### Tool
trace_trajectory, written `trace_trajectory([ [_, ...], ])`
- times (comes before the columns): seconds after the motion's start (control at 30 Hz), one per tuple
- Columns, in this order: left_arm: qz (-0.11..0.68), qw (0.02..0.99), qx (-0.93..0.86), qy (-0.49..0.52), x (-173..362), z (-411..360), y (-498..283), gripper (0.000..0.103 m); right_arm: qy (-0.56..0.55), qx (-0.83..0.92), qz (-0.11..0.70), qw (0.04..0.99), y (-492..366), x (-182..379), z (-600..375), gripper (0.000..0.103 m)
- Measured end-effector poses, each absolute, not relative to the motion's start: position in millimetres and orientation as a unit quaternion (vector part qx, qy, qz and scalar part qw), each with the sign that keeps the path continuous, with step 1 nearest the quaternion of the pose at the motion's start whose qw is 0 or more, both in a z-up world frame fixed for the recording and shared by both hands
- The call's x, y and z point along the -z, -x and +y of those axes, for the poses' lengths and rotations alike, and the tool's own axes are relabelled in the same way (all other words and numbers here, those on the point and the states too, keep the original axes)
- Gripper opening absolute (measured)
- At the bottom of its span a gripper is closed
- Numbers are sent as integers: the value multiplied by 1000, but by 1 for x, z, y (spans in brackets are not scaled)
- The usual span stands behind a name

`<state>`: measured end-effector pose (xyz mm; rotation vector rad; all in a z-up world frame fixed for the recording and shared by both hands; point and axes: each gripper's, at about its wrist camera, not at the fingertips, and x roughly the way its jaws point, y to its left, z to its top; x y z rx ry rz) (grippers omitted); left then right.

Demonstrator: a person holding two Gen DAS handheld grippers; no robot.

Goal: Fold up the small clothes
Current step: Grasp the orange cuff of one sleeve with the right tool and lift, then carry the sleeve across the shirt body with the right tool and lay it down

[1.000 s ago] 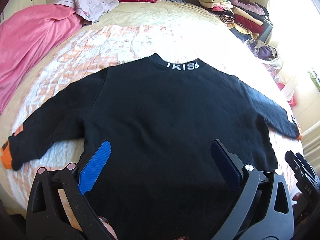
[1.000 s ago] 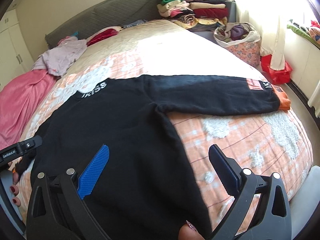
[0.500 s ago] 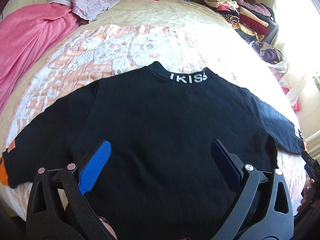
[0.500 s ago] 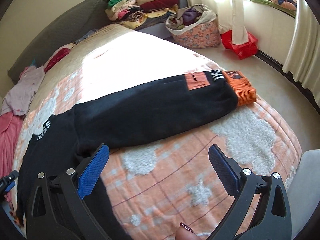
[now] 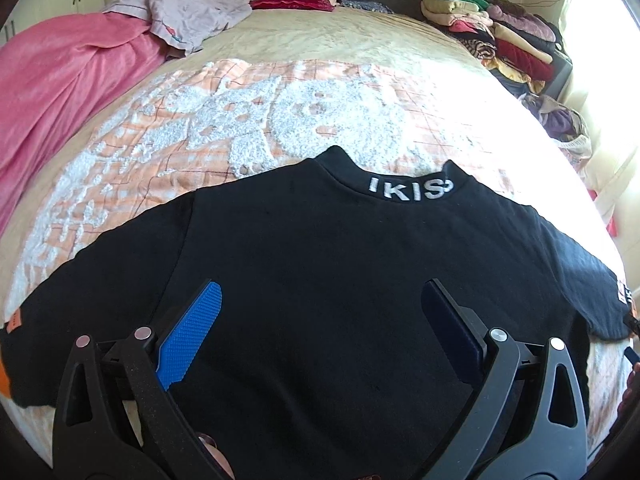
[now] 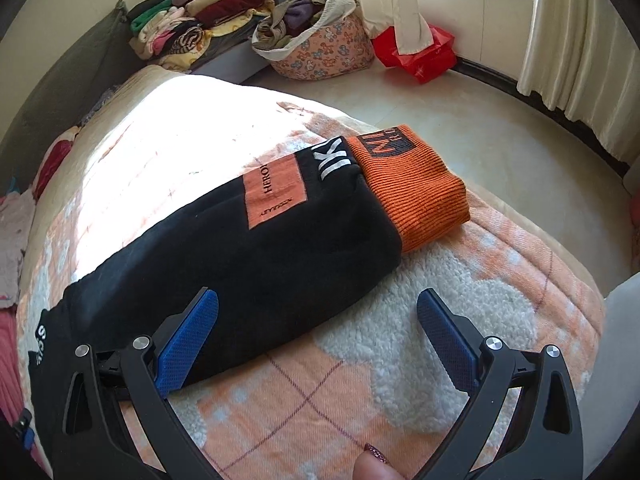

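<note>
Over the bed | my left gripper (image 5: 320, 320) is wide open, holding nothing, above the black sweatshirt (image 5: 320, 272) lying flat on the orange blanket (image 5: 240, 128) | right gripper (image 6: 318, 332) also gaping, empty, by the sleeve (image 6: 248, 260) with the orange cuff (image 6: 412, 188) | folded clothes pile (image 5: 492, 28) way behind

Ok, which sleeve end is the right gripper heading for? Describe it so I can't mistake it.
On the orange-and-white blanket over the bed, a black sweatshirt lies flat. Its sleeve runs toward the bed corner nearest the window. The end is a ribbed orange cuff with dark lettering, just past an orange patch, ahead of the open right gripper.
</note>
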<state>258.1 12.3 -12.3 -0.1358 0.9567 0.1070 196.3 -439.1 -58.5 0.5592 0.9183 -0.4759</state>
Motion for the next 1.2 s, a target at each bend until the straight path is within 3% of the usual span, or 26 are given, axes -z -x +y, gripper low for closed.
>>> trace_trajectory([
  [0.37,464,877,-72,104,27,49,-261,94,-372,210,363,828,-213,64,-479,97],
  [0.47,468,873,-73,117,31,55,-259,94,-371,214,354,831,-214,63,-482,70],
  [0.53,467,873,-72,120,31,57,-257,94,-375,209,349,833,-211,63,-485,47],
  [0.57,466,874,-72,121,30,57,-256,94,-380,203,344,834,-209,63,-486,41],
  [0.63,464,875,-69,122,29,58,-255,94,-389,176,334,840,-205,60,-486,21],
  [0.67,462,876,-66,122,28,58,-253,94,-390,163,327,845,-204,56,-484,19],
  [1.2,436,890,-23,130,6,59,-236,94,-296,-22,284,912,-208,-55,-356,17],
])
